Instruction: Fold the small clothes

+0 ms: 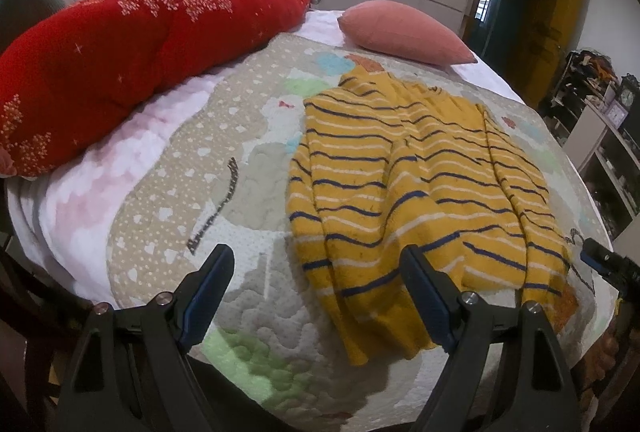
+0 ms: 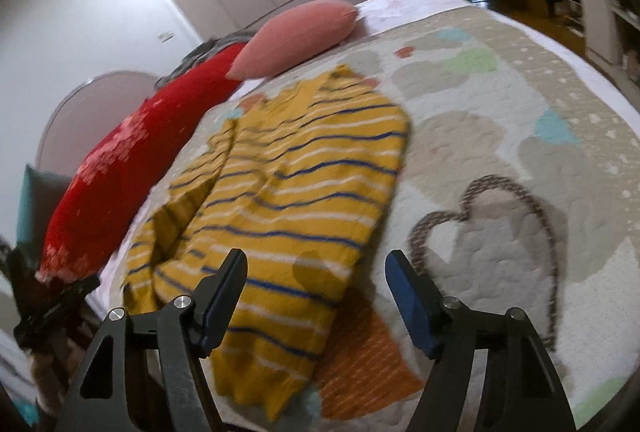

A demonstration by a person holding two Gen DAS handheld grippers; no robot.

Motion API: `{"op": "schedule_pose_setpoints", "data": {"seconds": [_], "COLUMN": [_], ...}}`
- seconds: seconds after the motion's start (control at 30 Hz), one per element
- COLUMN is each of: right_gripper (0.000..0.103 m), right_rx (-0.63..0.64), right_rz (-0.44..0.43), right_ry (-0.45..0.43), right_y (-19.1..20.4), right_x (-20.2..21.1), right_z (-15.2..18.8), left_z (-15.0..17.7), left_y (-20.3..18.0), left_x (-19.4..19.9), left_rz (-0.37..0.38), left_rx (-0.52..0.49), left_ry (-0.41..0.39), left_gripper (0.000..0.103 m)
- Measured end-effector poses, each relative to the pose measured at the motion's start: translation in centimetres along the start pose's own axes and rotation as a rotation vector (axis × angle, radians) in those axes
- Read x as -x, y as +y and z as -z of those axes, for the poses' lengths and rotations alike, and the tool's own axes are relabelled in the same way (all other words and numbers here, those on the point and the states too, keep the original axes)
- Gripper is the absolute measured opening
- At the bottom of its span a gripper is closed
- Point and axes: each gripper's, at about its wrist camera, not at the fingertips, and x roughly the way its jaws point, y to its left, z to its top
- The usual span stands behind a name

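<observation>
Looking along the left gripper [image 1: 318, 284], its jaws stand spread wide and grasp nothing; the yellow striped sweater [image 1: 404, 183] fills the centre and right of the frame, lying on the patterned quilt [image 1: 224, 135]. The sweater's long axis runs from its hem at the lower centre up to its neckline at the upper centre, just short of the pink cushion [image 1: 404, 31]. A red bolster [image 1: 120, 63] fills the upper left. The sleeves look already turned in over the body, so the risk is that a lift by the hem lets those loose layers slide apart — the knit is soft and nothing pins them.

In the right wrist view the right gripper [image 2: 316, 292] is likewise released and empty, hovering over the hem at lower centre. Here the sweater [image 2: 288, 191] runs from lower left-centre up toward the cushion [image 2: 296, 35]. The frame is blurred, so a hasty pinch could catch the quilt [image 2: 500, 191] too.
</observation>
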Motion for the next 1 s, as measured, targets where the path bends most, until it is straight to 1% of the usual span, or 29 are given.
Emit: {"op": "schedule_pose_setpoints", "data": {"seconds": [0.07,0.17,0.23,0.33,0.43,0.5,0.53,0.6,0.63,0.67,0.7,0.77,0.87,0.9,1.0], "right_gripper": [0.077,0.077,0.078,0.077,0.077,0.075,0.072,0.037,0.031,0.017,0.011,0.009,0.009,0.008,0.008], "right_rx": [0.042,0.061,0.104,0.185,0.265,0.279,0.286,0.299,0.288,0.272,0.255,0.24,0.182,0.165,0.1], "right_rz": [0.027,0.057,0.05,0.001,0.011,0.032,0.062,0.129,0.112,0.087,0.069,0.053,0.026,0.039,0.139], "right_ry": [0.01,0.034,0.036,0.055,0.064,0.073,0.075,0.084,0.088,0.093,0.102,0.086,0.034,0.007,-0.066], "right_y": [1.1,1.9,3.3,6.1,8.5,9.2,9.3,9.2,9.0,8.7,8.3,7.8,6.5,5.9,2.4], "right_x": [-0.6,-1.6,-2.0,-2.8,-4.2,-5.3,-5.8,-6.5,-6.3,-6.2,-5.8,-5.1,-3.0,-2.1,0.5], "right_z": [0.3,0.7,1.0,1.8,2.6,2.9,3.0,3.0,2.9,2.8,2.6,2.4,1.7,1.2,-0.4], "left_z": [0.1,0.2,0.2,0.2,0.3,0.4,0.5,0.6,0.6,0.7,0.6,0.6,0.6,0.7,0.6], "left_y": [-0.2,-0.5,-0.5,-0.4,-0.6,-0.9,-1.0,-1.1,-1.1,-1.0,-1.0,-0.8,-0.8,-0.9,-1.1], "left_x": [-0.2,0.0,0.0,-0.1,0.0,0.2,0.3,0.6,0.7,0.8,0.8,0.6,0.3,0.3,0.3], "left_rz": [0.009,0.011,0.006,0.007,0.014,0.014,0.013,0.012,0.011,0.006,0.003,0.0,0.017,0.021,0.022], "left_rx": [-0.003,-0.015,-0.016,-0.003,-0.007,-0.02,-0.026,-0.034,-0.035,-0.035,-0.034,-0.02,-0.008,-0.009,-0.018], "left_ry": [0.009,0.005,0.004,0.011,0.016,0.014,0.013,0.009,0.006,0.004,0.005,0.013,0.026,0.028,0.025], "left_gripper": [0.084,0.084,0.084,0.084,0.084,0.084,0.084,0.084,0.084,0.084,0.084,0.084,0.084,0.084,0.084]}}
